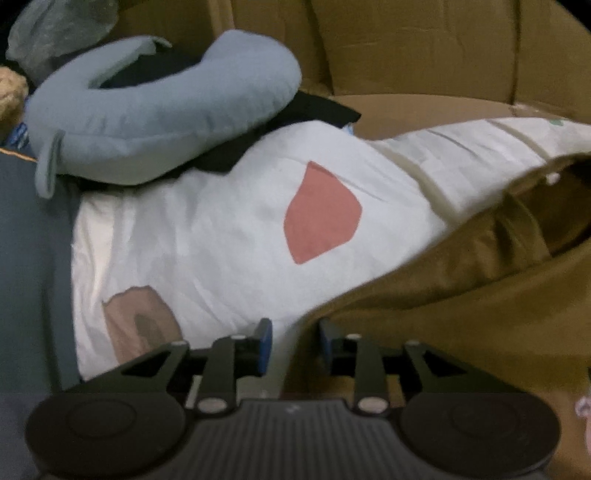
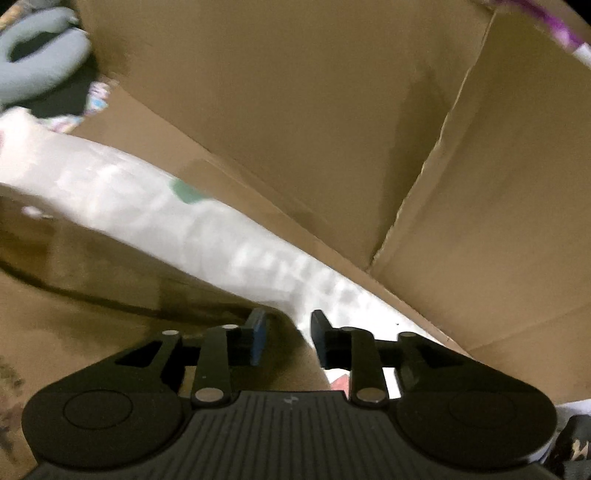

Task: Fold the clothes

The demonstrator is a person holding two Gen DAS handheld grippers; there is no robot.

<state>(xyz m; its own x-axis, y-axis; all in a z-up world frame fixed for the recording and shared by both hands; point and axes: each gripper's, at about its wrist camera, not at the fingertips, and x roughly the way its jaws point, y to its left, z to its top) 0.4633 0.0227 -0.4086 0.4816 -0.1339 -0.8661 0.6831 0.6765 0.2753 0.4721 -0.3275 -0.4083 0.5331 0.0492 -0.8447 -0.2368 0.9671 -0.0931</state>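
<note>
Left gripper (image 1: pixel 295 343) fingers parted, narrow gap over the brown fabric garment (image 1: pixel 443 314) edge beside the white patterned cloth (image 1: pixel 221 240). Right gripper (image 2: pixel 290 338) likewise parted, gripping nothing.

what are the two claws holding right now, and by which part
Nothing is gripped. The left claw and the right claw both stand open, each straddling an edge of the white patterned garment without the pads pressing on it.

white garment (image 2: pixel 155 221) smeared by motion blur in right view, print unreadable, neck pillow (image 1: pixel 155 122) covers dark cloth (image 1: pixel 321 110) – extent unknown, crinkled plastic (image 1: pixel 55 33) top-left cut off, bottom-right pink bit – unidentifiable
</note>
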